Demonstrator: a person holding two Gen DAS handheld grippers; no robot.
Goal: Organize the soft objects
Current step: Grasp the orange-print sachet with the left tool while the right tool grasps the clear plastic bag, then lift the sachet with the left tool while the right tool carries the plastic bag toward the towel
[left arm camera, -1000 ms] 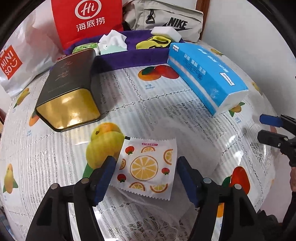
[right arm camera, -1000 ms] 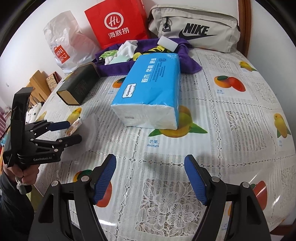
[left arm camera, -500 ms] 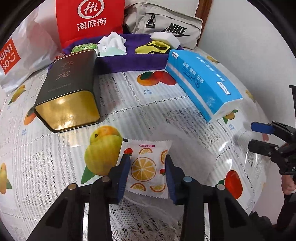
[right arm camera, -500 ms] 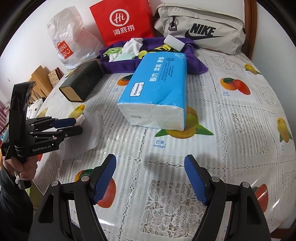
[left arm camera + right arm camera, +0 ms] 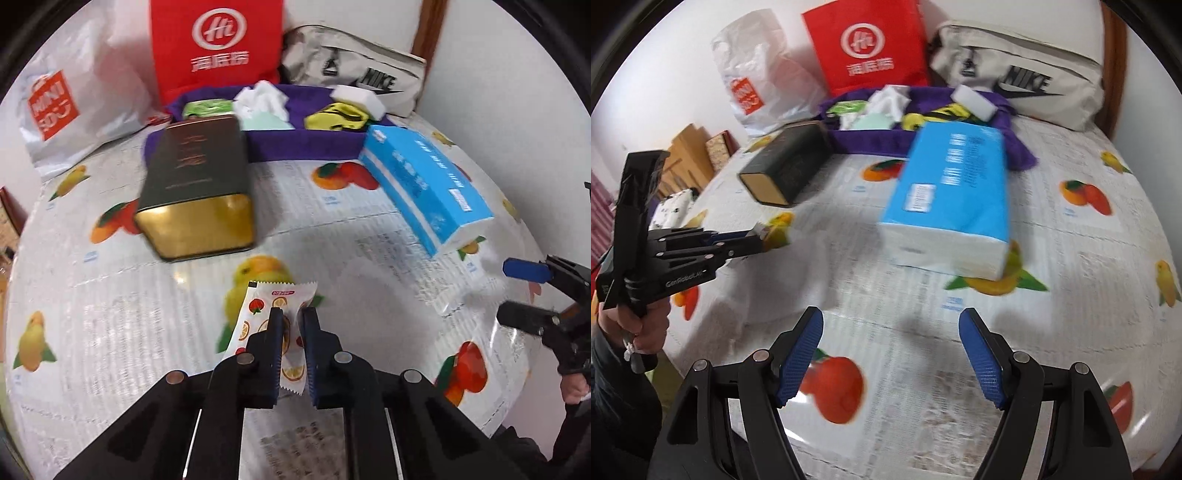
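Both wrist cams angled down, close over the bench [image 5: 110, 295] — left view from left, right opposite — sharing blue tissue pack [image 5: 424, 184].

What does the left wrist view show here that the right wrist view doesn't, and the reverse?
Left wrist only: the printed face of the orange-slice sachet, pinched in the shut left gripper.

Right wrist only: the hand holding the left gripper, seen from the side, and wooden furniture past the table edge.

Both: the blue tissue pack, dark tin, purple tray, red bag and the open, empty right gripper.
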